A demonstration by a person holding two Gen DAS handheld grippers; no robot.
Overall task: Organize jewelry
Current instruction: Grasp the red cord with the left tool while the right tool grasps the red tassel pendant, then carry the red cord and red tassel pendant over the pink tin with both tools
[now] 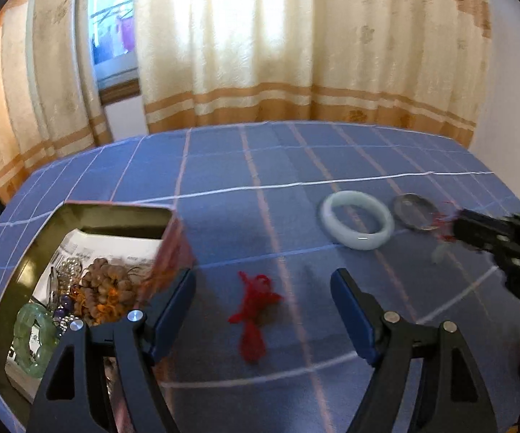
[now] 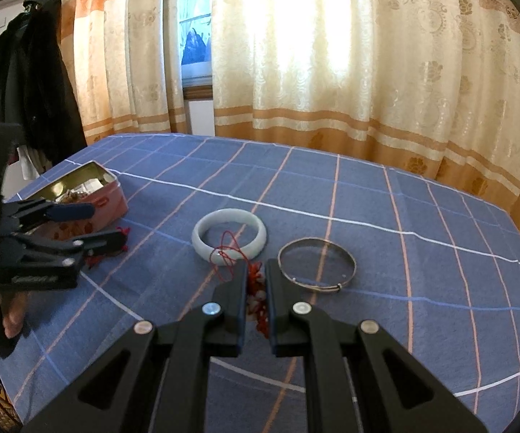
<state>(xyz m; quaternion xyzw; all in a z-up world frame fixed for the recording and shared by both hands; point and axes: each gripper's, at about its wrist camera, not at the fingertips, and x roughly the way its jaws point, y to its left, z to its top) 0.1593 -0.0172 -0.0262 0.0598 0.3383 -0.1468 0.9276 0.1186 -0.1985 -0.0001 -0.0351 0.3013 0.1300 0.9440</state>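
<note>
A blue checked tablecloth (image 2: 368,195) fills the lower half of both views, under cream and orange curtains (image 2: 314,72). At the left edge sits an open pink rectangular tin box (image 1: 173,241), already holding a brown bead string (image 1: 104,288), a pale green bracelet (image 1: 30,339) and other small pieces. In the centre of the right wrist view lie a white jade bangle (image 2: 229,240) and, just to its right, a thin silver wire bangle (image 2: 317,265). The right gripper (image 2: 257,288) has its fingers pinched on a red cord ornament with pale pieces (image 2: 258,303), whose thin red loop trails forward over the near rim of the jade bangle. The tin lies well to the left of this gripper, so the carry seems to run leftward across the cloth. The left gripper (image 1: 263,306) is nearer the tin, spread wide and holding nothing, hovering level over a loose red knotted cord (image 1: 254,310), whose long axis runs roughly toward the camera between the fingers, so a straight descent looks sufficient.
</note>
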